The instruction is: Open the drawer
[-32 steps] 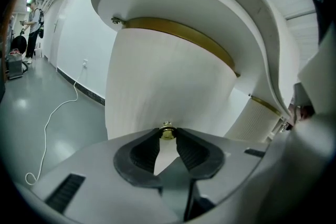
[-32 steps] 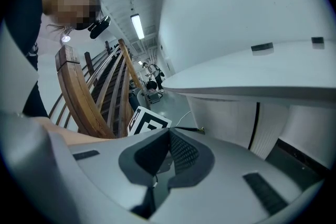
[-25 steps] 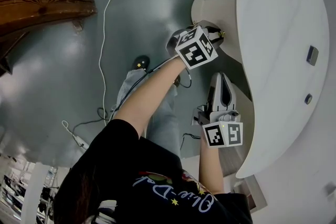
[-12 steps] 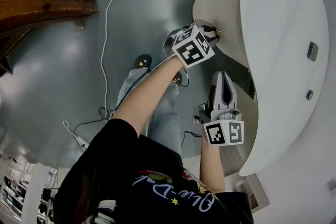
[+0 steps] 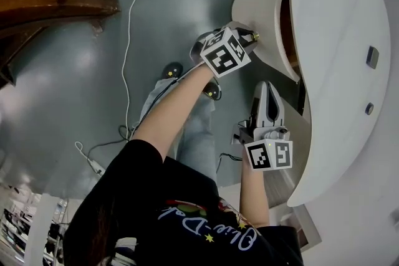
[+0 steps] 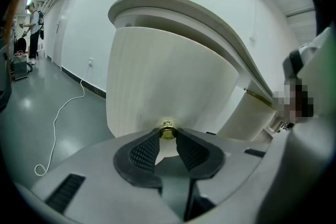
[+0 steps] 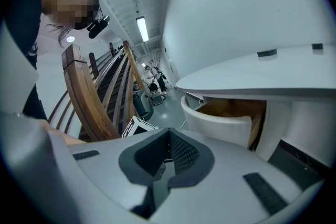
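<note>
The drawer's curved white front [image 5: 259, 12] stands out a little from the white desk [image 5: 340, 90], and a strip of its wooden inside [image 5: 286, 28] shows. In the left gripper view the front [image 6: 168, 76] fills the middle, with a small brass knob [image 6: 167, 131] low on it. My left gripper [image 6: 167, 139] is shut on that knob, one pad on each side; in the head view it [image 5: 252, 37] is at the knob [image 5: 256, 37]. My right gripper [image 5: 267, 88] hovers beside the desk edge, jaws together and holding nothing. In its own view it [image 7: 169, 135] points at the partly open drawer [image 7: 218, 122].
A white cable [image 5: 128, 28] trails over the grey floor. A curved wooden structure [image 5: 50, 0] stands at the upper left. The person's legs and shoes [image 5: 168, 71] are under the arms. Two small dark fittings [image 5: 371, 57] sit on the desk top.
The left gripper has drawn back from the desk with the knob in it. The drawer front has come out, and its wooden inside now shows. The right gripper barely moved.
</note>
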A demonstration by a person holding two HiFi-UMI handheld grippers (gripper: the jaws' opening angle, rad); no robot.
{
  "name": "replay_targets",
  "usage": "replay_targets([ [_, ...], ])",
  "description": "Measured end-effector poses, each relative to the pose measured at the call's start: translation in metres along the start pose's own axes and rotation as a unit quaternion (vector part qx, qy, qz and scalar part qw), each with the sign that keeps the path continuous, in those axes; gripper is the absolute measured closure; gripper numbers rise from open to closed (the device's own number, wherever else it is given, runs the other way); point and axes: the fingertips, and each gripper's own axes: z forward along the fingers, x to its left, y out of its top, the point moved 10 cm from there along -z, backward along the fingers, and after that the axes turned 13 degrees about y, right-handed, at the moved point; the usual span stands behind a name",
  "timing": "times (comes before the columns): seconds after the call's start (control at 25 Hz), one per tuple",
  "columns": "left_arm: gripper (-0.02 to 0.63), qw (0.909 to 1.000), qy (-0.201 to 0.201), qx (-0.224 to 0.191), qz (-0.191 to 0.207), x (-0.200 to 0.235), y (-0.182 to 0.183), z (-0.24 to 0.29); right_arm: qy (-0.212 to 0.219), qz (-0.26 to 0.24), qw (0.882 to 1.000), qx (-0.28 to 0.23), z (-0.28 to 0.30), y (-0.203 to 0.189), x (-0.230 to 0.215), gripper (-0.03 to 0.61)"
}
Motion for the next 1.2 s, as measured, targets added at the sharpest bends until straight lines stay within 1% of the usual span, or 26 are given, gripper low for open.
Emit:
replay_targets([
  [0.4,0.514,1.0,0.002,0.005,0.0,0.004,-0.01,-0.014,0.008,-0.002,1.0,0.005,0.003,-0.005,0.012,0.578],
  [1.2,0.514,0.9998,0.006,0.015,-0.007,0.005,-0.021,-0.03,0.002,0.0,1.0,0.0,0.002,0.0,0.017,0.578],
])
